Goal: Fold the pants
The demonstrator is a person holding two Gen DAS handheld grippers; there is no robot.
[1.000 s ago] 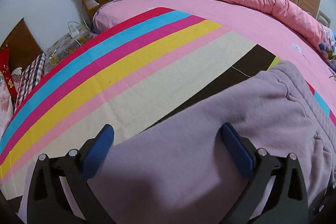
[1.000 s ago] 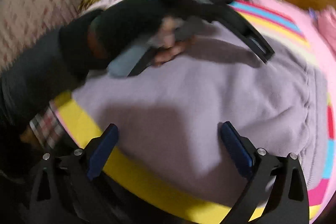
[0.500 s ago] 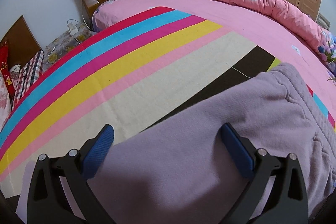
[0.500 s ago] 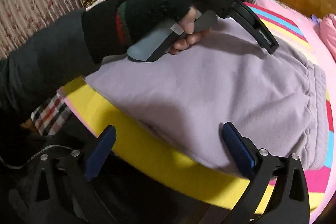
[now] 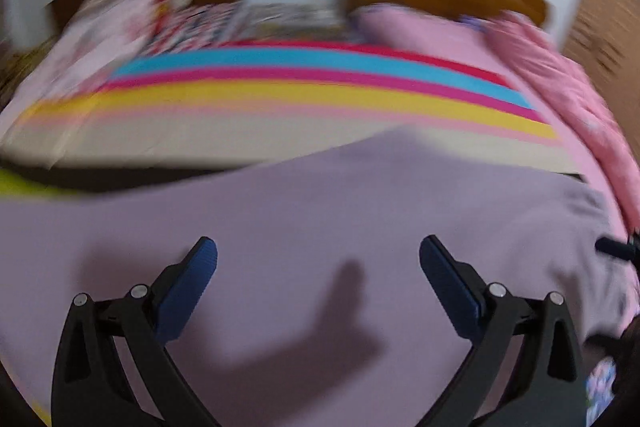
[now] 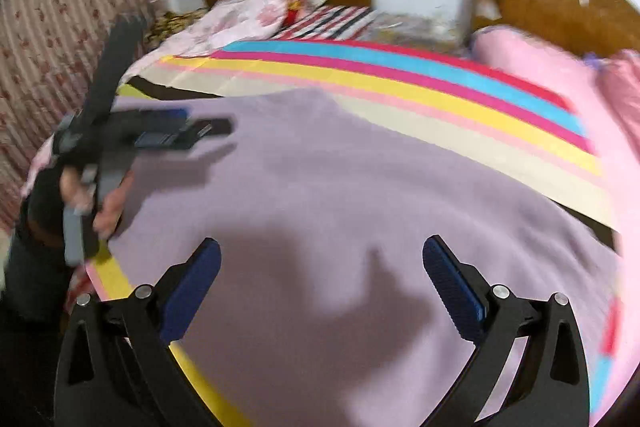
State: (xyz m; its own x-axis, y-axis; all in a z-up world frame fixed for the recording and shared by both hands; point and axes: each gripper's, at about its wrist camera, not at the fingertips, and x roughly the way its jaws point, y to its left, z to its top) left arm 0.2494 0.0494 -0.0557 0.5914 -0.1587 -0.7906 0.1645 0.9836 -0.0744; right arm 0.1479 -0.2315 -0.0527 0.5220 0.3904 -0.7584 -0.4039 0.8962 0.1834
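Both cameras have swung since half a second ago: the left wrist view, now blurred, faces the second bed and the wall instead of the headboard and wardrobe, and the right wrist view has lifted off the bed edge to look across the bed.

The bed carries a striped blanket of red, blue, magenta, yellow and cream bands. On the blanket lie the lilac pants, spread flat and filling the lower part of both views. A pink quilt is heaped along the right side. Pillows sit on the second bed behind.

The left gripper hovers over the pants with its blue fingers wide apart and nothing between them. The right gripper is likewise spread apart over the pants.
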